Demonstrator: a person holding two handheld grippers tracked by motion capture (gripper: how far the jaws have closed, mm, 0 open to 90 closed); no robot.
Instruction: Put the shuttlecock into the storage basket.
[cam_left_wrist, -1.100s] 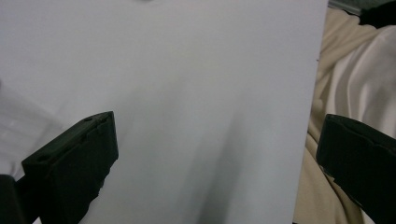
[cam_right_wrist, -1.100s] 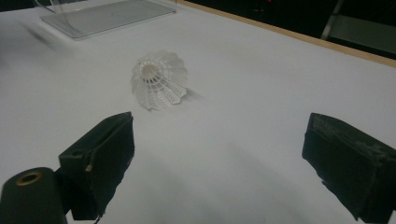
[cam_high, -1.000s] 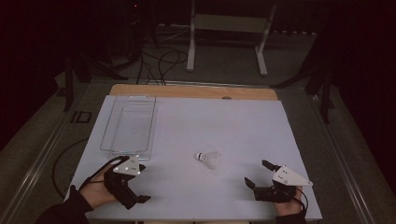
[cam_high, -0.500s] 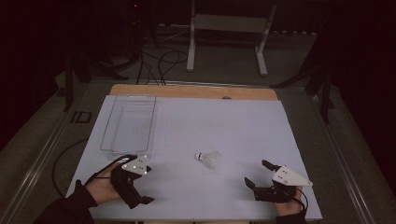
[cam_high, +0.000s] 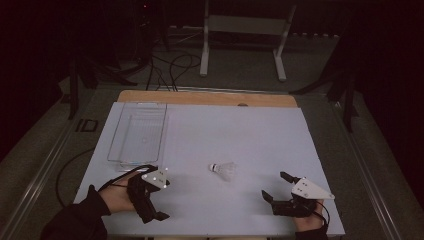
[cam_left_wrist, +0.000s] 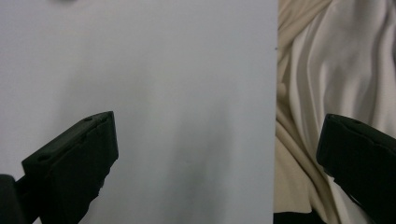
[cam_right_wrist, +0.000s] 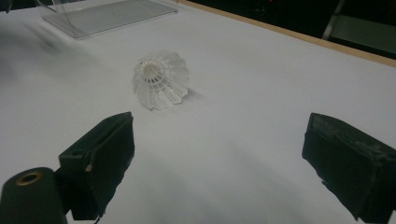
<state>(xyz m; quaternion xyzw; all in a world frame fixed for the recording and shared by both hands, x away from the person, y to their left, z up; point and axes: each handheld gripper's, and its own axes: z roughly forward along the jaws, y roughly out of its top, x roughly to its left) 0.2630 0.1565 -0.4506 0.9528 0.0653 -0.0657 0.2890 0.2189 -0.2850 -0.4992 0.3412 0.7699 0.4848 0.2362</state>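
High view. Item: one white plastic shuttlecock (cam_high: 223, 170), lying on its side on the white bench (cam_high: 240, 135), near the middle, between the two grippers and apart from both. A clear plastic tray (cam_high: 138, 135) sits empty at the far left of the bench. Left gripper (cam_high: 150, 200) rests near the front left edge, fingers spread wide, holding nothing. Right gripper (cam_high: 280, 187) rests at the front right, fingers likewise wide apart and empty, pointing towards the shuttlecock.

Left gripper view. Both black fingers (cam_left_wrist: 74, 163) stand far apart over bare bench surface, with nothing between them; cream cloth (cam_left_wrist: 336, 70) hangs beyond the bench edge.

Right gripper view. Shuttlecock (cam_right_wrist: 161, 80) lies ahead of the open fingers (cam_right_wrist: 100, 154), its open skirt facing the camera; the tray (cam_right_wrist: 107, 14) is beyond it.

Handling, judged: very light, rolls easily; the lattice skirt is thin, springy and likely to deform under a hard squeeze. Best hold: the firmer cork end, or a gentle pinch across the skirt.

Markings: no brand, label or writing is legible on any item.
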